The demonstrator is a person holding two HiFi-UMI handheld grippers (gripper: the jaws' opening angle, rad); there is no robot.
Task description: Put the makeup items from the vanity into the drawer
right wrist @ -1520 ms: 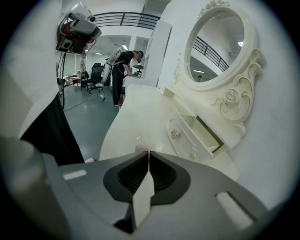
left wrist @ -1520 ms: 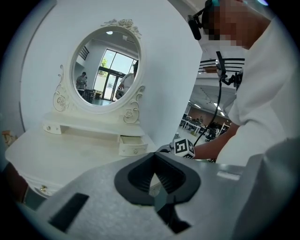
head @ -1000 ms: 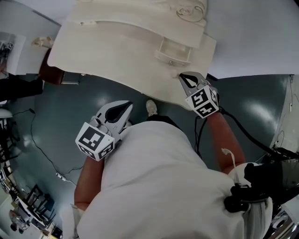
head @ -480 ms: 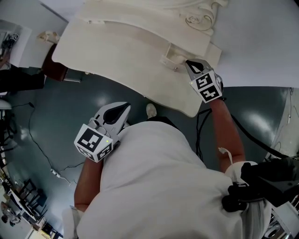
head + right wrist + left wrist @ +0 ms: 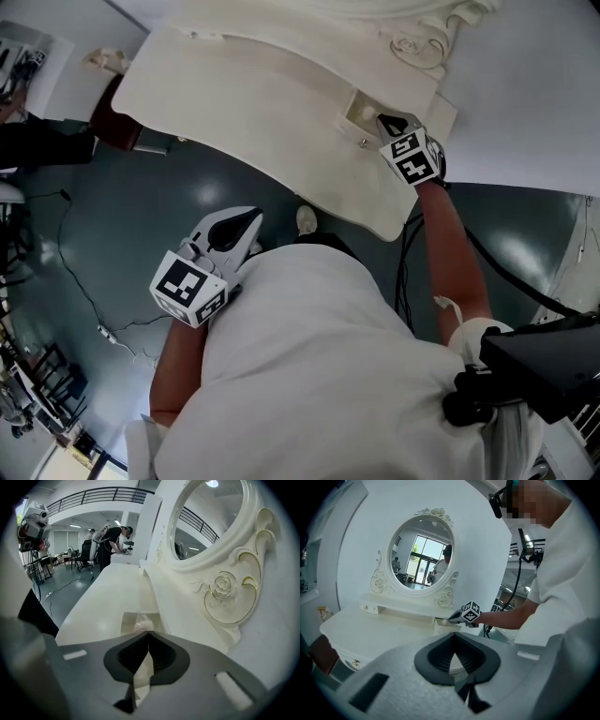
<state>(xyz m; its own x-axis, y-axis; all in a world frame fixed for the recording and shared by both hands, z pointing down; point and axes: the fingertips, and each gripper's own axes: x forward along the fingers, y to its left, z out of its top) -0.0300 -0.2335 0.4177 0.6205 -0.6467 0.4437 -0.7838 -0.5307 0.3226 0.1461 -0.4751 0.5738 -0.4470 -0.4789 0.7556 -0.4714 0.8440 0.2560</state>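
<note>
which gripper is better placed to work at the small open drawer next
Right. The right gripper has its shut tips at the open drawer on the vanity, a pale item lying just beyond them. The left gripper, also shut, hangs by the person's body, over the floor.

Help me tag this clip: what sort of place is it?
Likely a lab or workshop hall, not a home: the vanity stands on a grey floor, a railed balcony runs overhead, and a person works farther back.
</note>
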